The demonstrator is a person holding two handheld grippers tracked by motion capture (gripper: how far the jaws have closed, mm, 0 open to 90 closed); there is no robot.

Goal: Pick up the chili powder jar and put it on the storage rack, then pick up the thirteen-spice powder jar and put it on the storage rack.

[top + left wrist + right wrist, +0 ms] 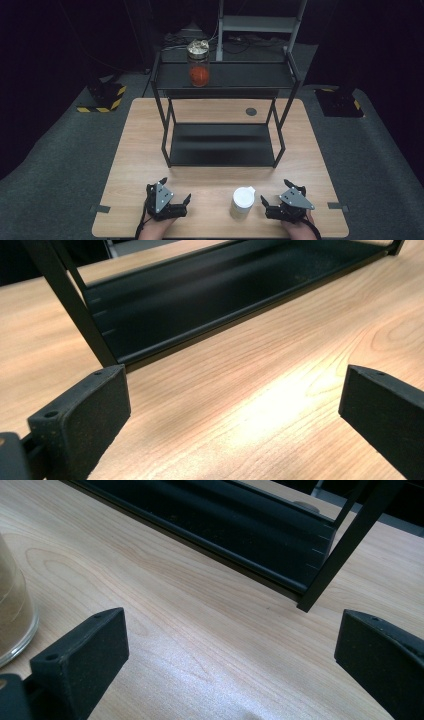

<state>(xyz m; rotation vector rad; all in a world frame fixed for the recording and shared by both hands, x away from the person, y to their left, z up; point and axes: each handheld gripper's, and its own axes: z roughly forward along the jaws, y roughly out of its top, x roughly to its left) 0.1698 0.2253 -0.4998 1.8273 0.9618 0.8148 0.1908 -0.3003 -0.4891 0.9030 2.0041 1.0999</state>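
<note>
The left tongs (176, 197) sit at the lower left of the high view on bare wood, jaws apart with nothing between them; in the left gripper view their pads (95, 405) look matte, black and slightly grainy, with squared corners. A grey three-cornered plate tops each tool.

Right of them, low in the middle of the frame, stands the jar (242, 202): a short round glass with a white lid, upright on the table (130, 165), which is pale wood with a clear flowing grain and a straight front edge just below both tools. In the right gripper view the jar's curved glass wall (12, 615) fills the left edge, holding something beige.

The right tongs (272, 201) lie at the lower right, jaws spread and clamped on nothing, just beside the jar but not touching it.

Above, mid-frame, a black metal rack (222, 145) with thin square legs and two flat shelves stands on the table. A taller clear jar with something orange inside (198, 64) stands on its top shelf, upper centre. A broad strip of open wood separates rack and tools; the lower shelf lies open under the top one.
</note>
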